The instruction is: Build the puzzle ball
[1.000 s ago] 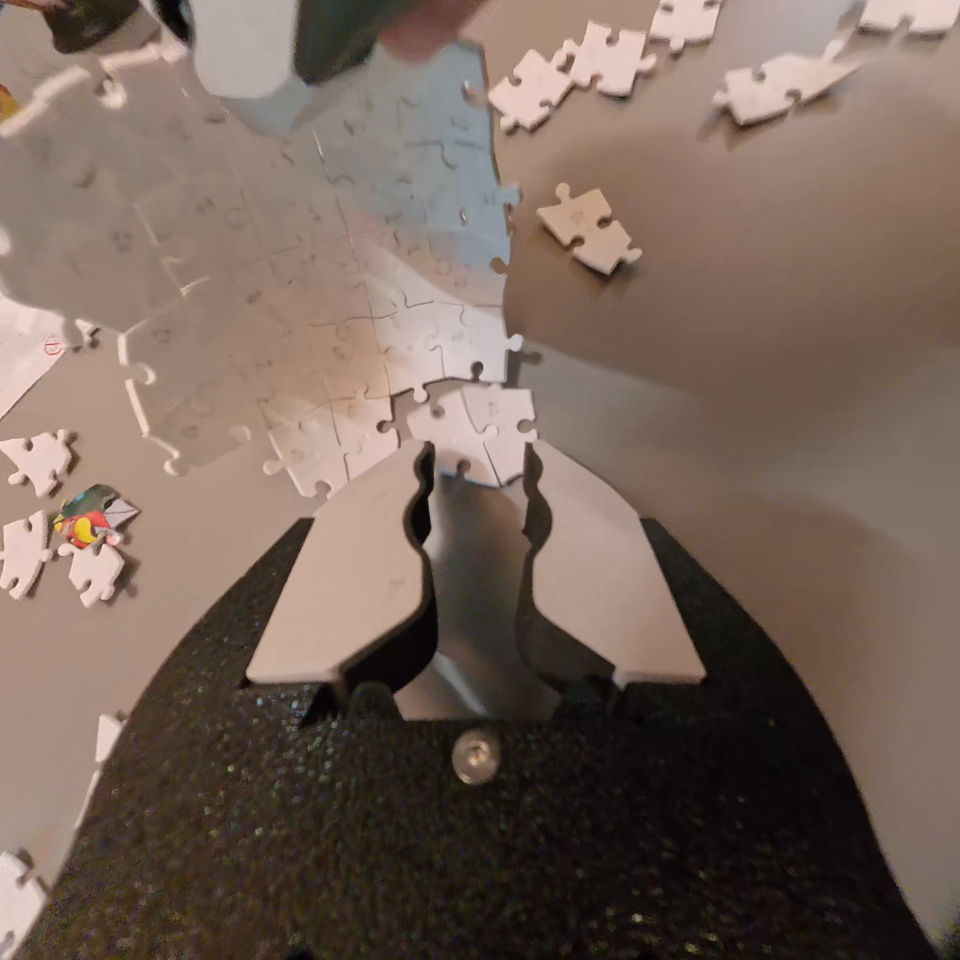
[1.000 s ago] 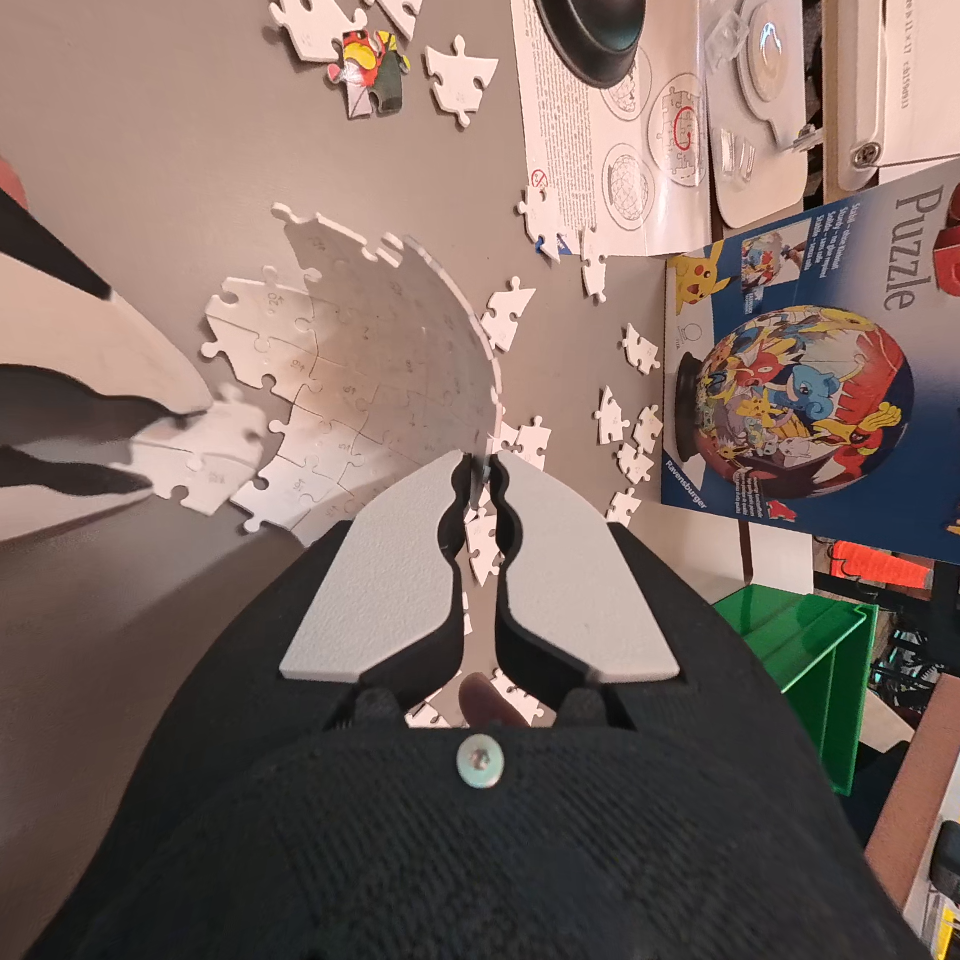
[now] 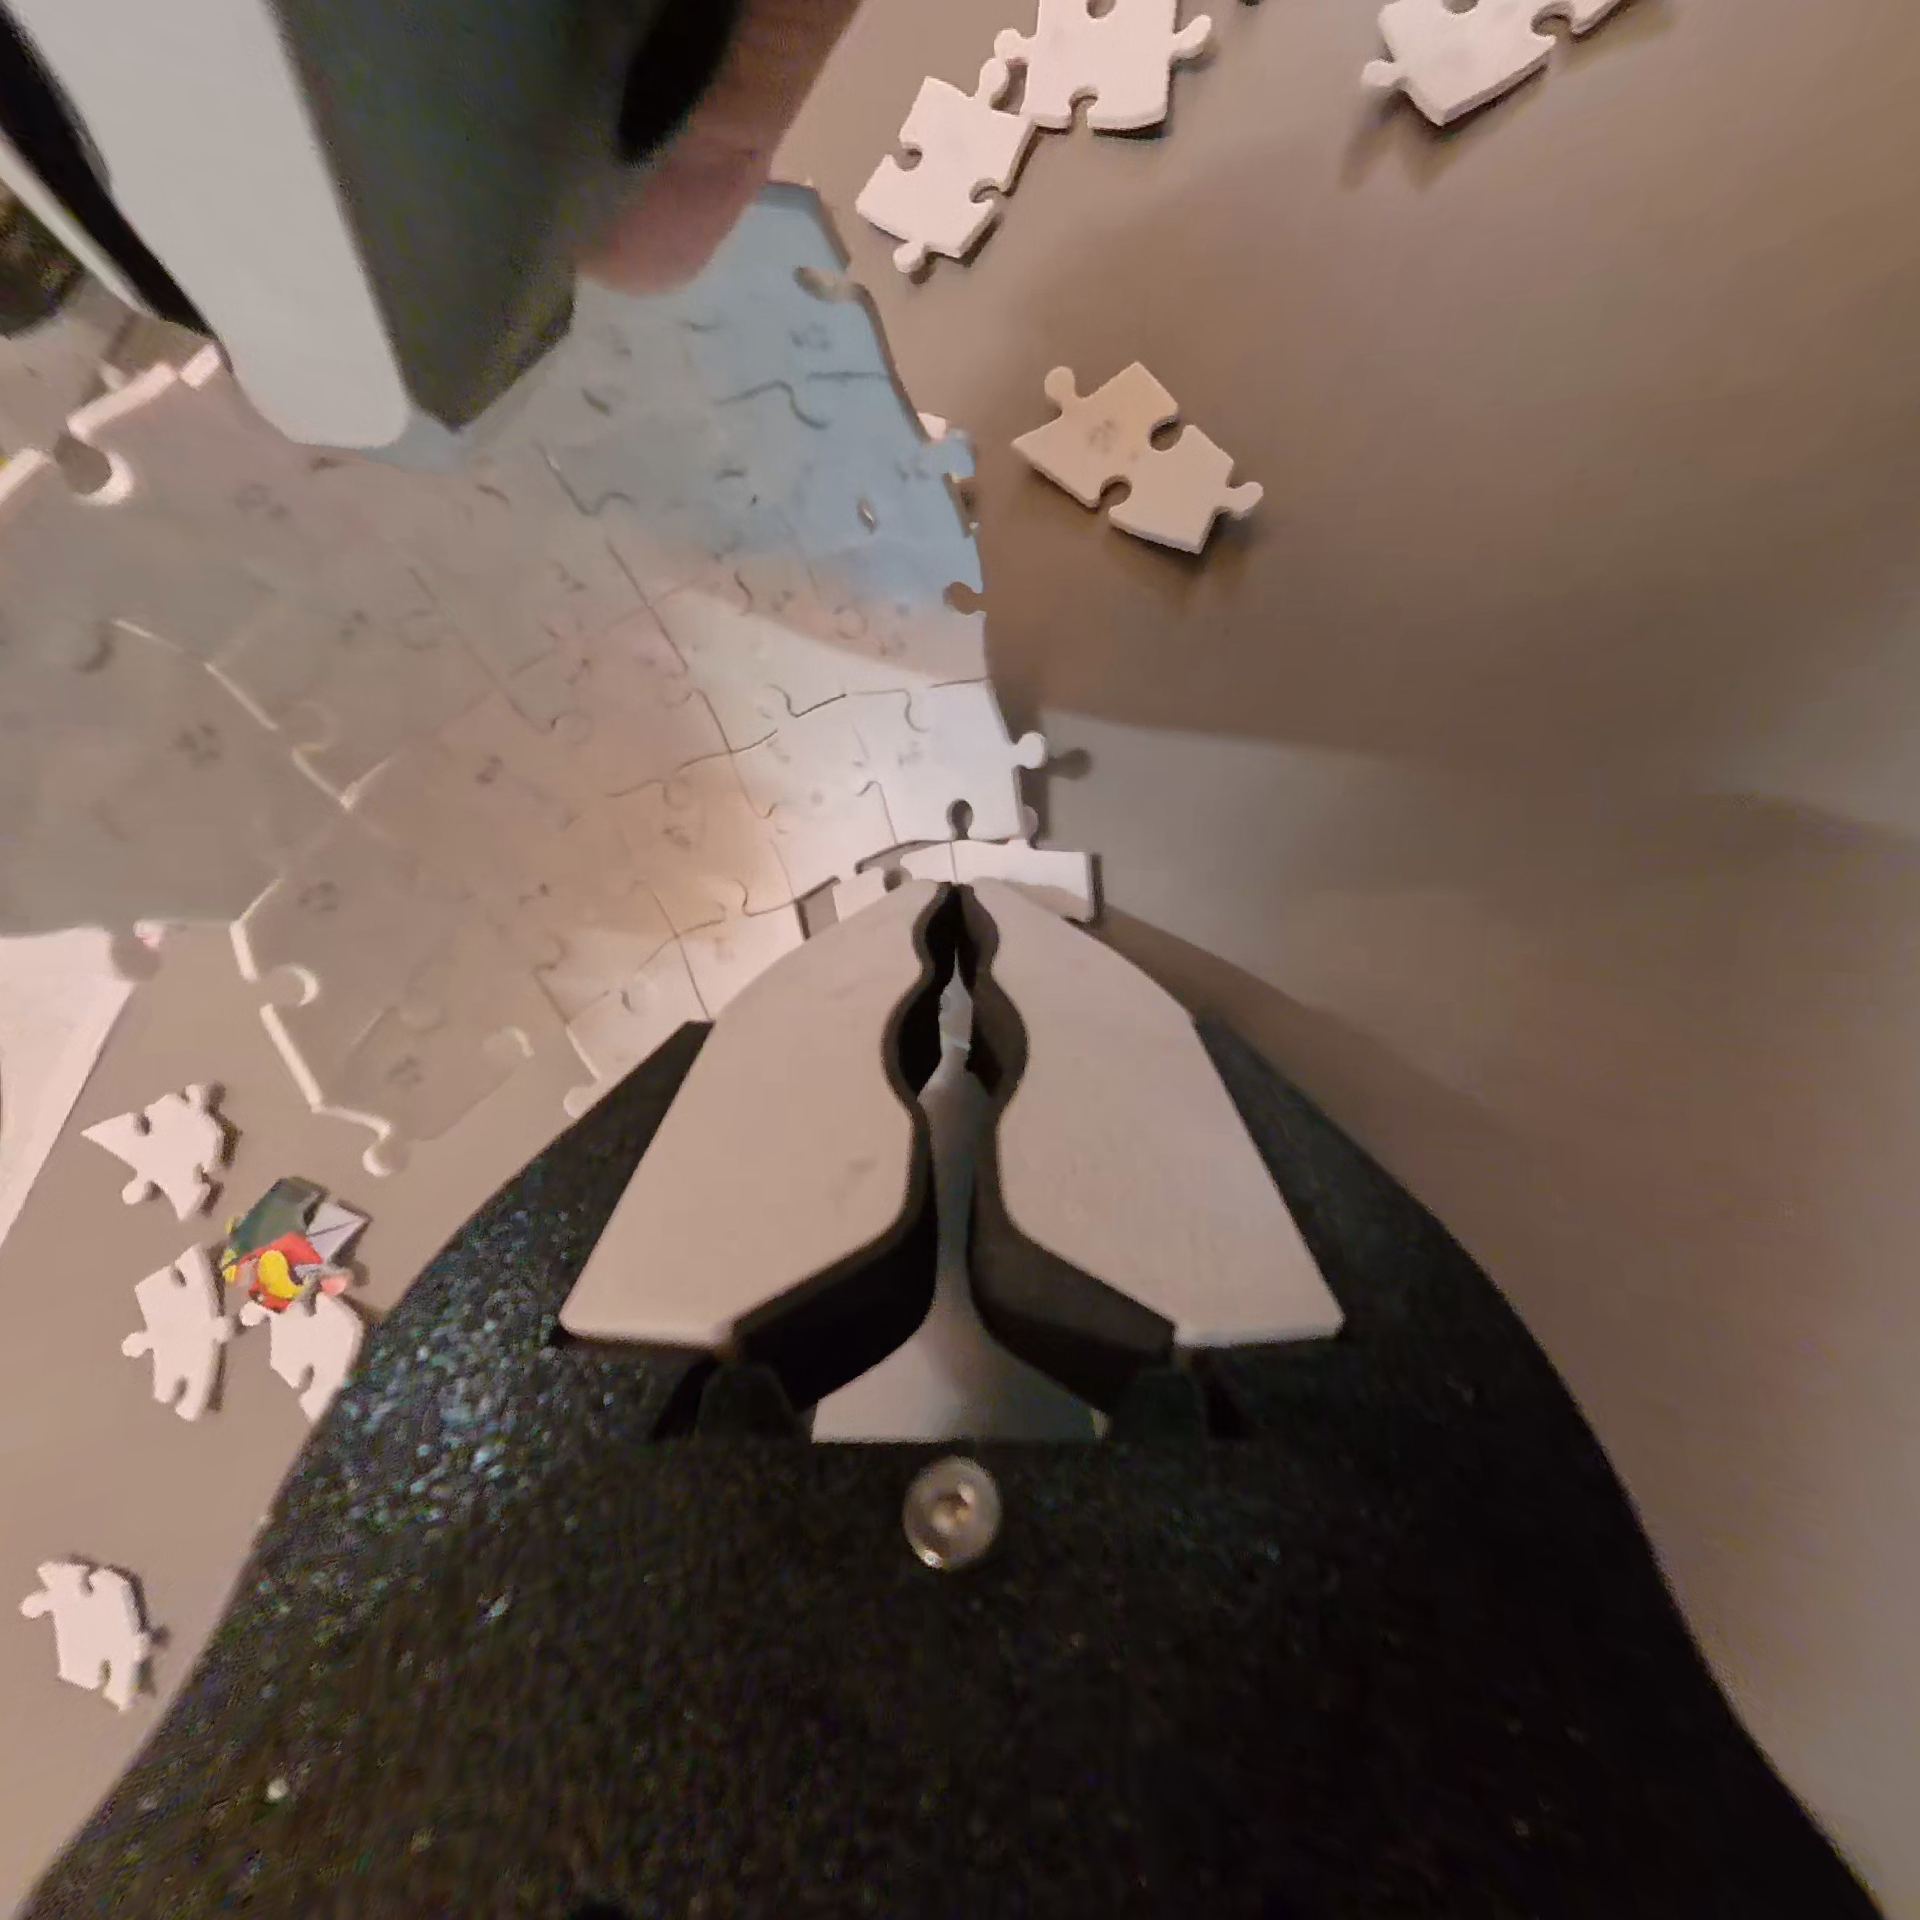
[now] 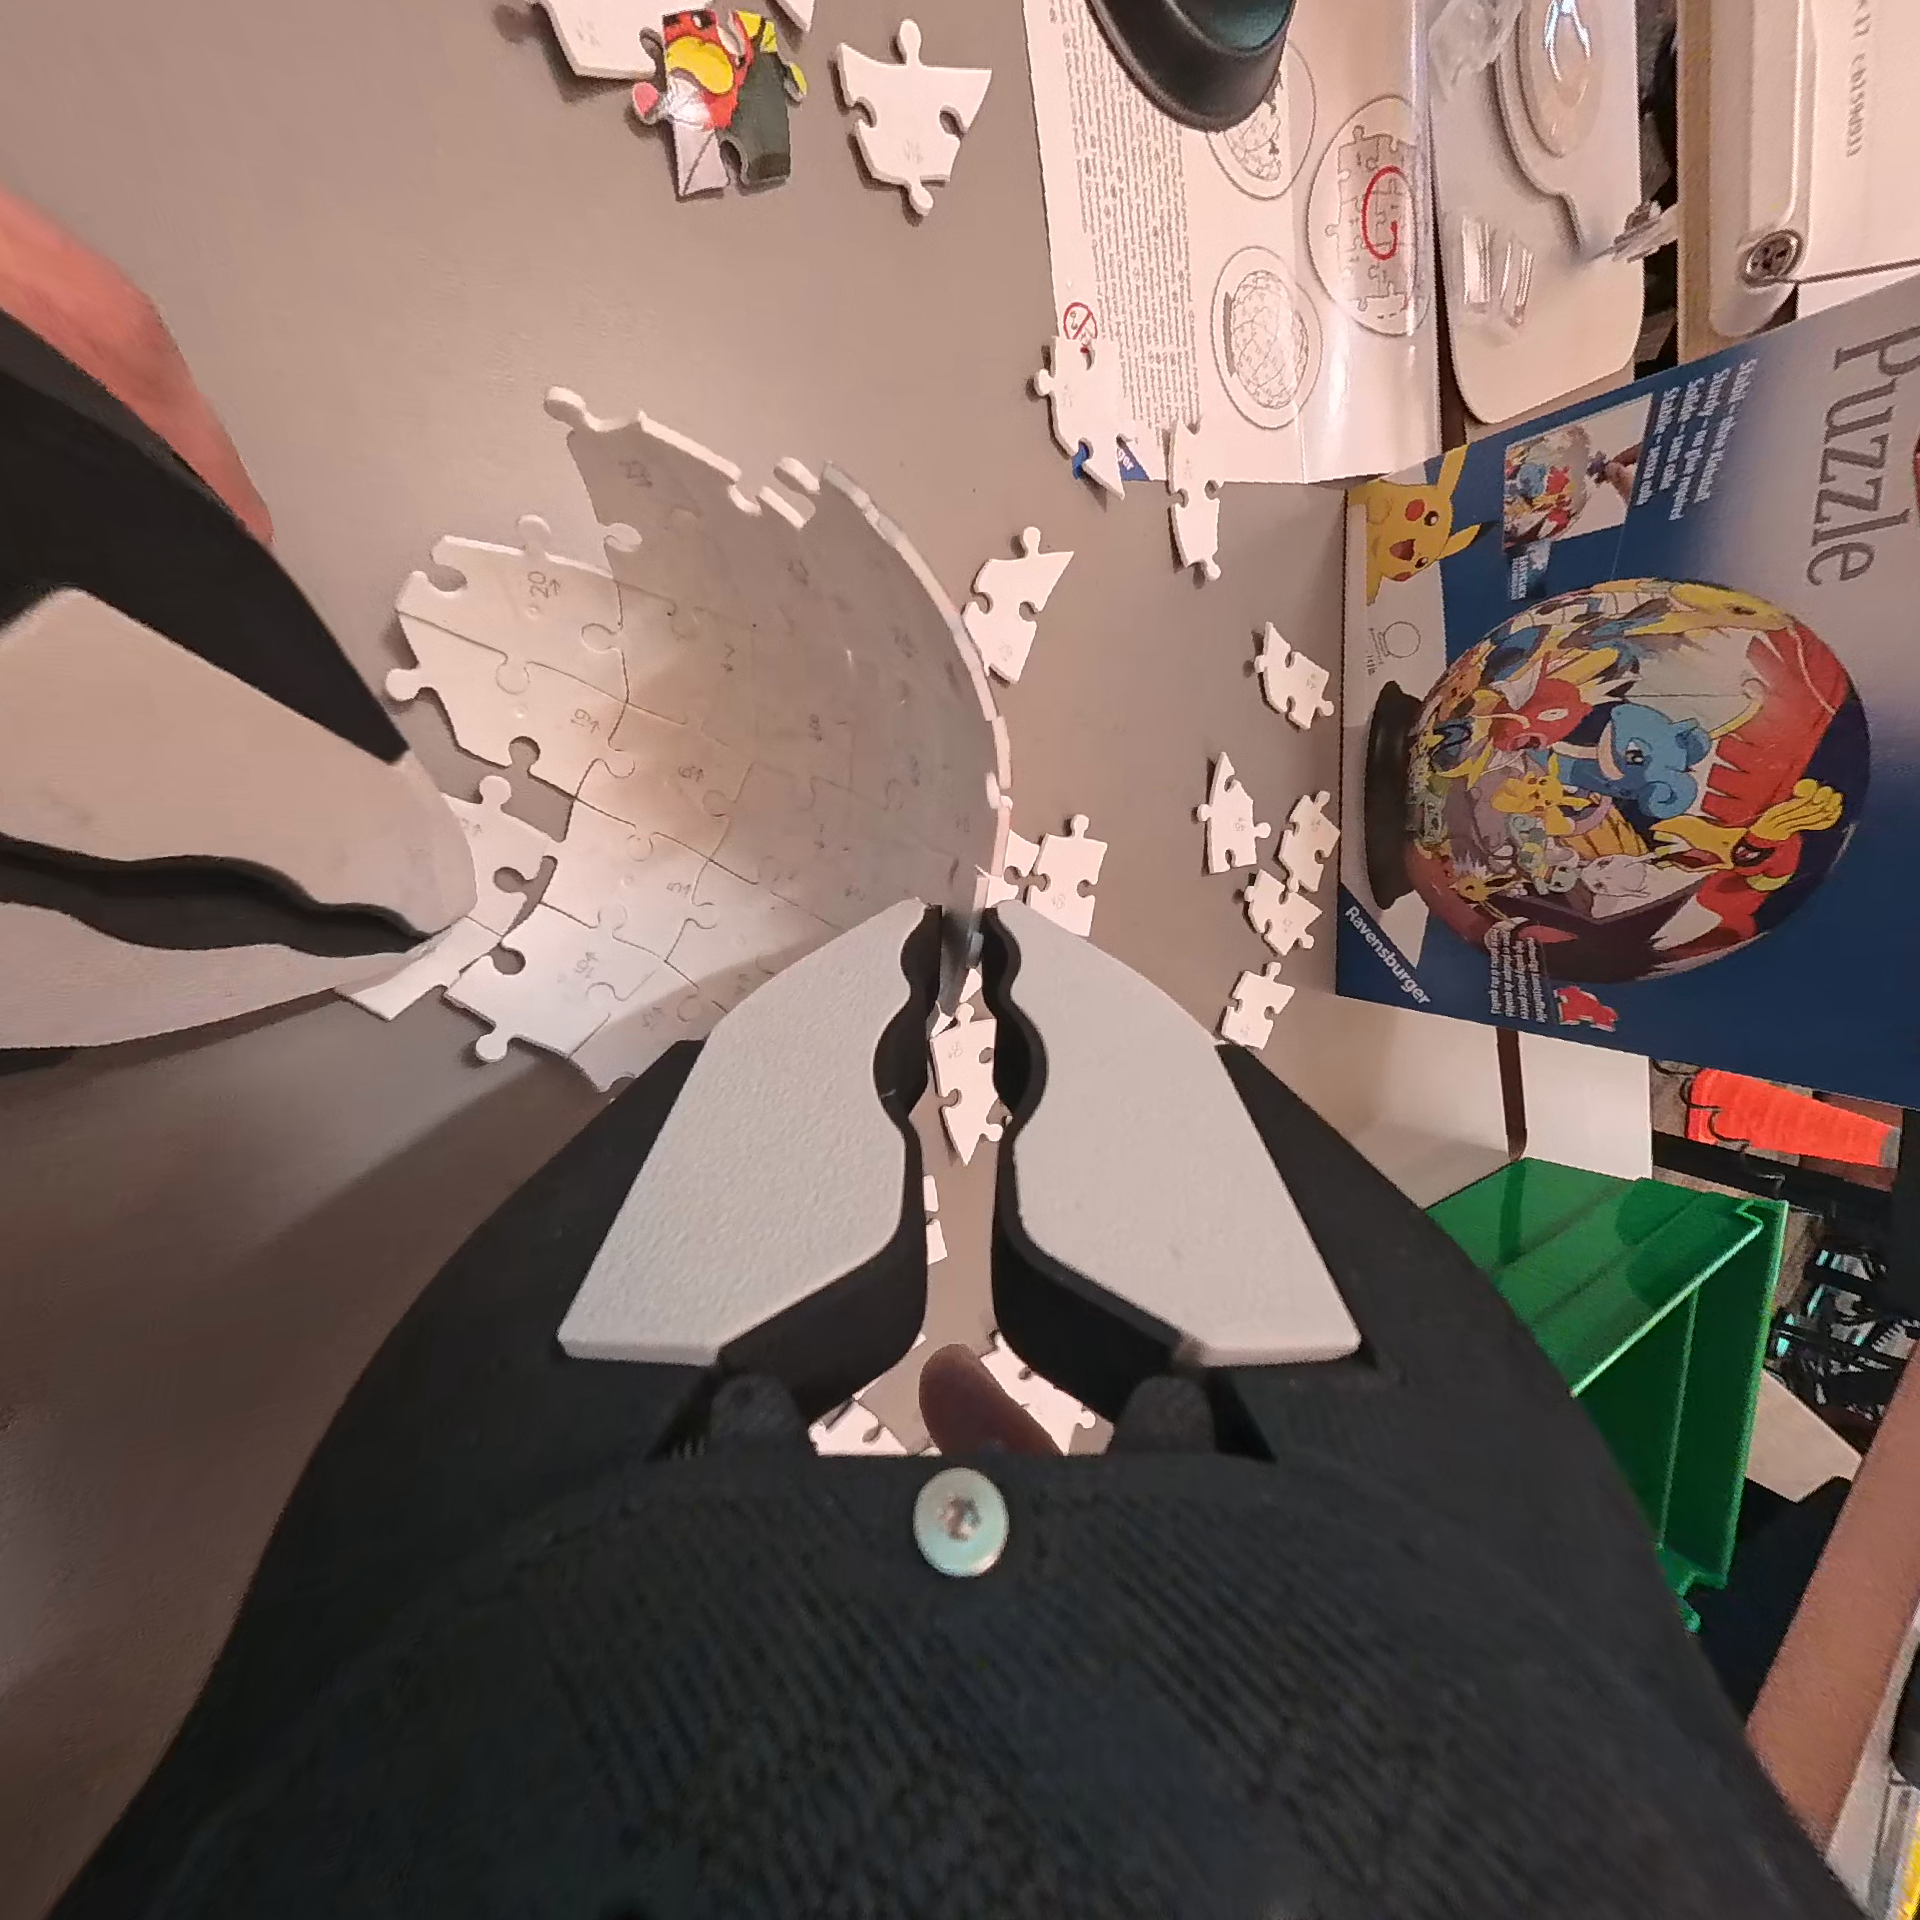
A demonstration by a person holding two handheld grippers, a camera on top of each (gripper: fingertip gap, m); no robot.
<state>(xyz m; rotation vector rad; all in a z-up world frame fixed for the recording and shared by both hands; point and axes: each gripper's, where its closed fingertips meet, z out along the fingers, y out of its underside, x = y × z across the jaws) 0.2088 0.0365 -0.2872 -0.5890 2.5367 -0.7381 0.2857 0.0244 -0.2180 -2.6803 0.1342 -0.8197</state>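
Observation:
A curved white shell of joined puzzle pieces (image 3: pixel 623 727) lies on the grey table (image 3: pixel 1455 727), inner side up. My left gripper (image 3: pixel 956 920) is shut, its tips together. They touch the near edge of a white two-piece part (image 3: pixel 1013 868) at the shell's lower right edge. A white sliver shows in the hollow behind the tips. In the right wrist view the left gripper (image 4: pixel 436 930) comes in from the left at the shell (image 4: pixel 748 727). My right gripper (image 4: pixel 958 925) is shut on the shell's thin rim. It also shows blurred in the left wrist view (image 3: pixel 405 405).
Loose white pieces (image 3: pixel 1138 457) lie right of the shell, and more (image 4: pixel 1278 831) near the blue puzzle box (image 4: pixel 1621 790). A coloured piece (image 4: pixel 722 94), an instruction sheet (image 4: pixel 1195 260) and a black stand (image 4: pixel 1195 42) lie beyond. A green bin (image 4: pixel 1621 1330) sits off the table's right edge.
My left jaws went from wide open to shut. The two-piece part that lay between the open tips now sits just past them against the shell. My right gripper keeps its hold on the rim.

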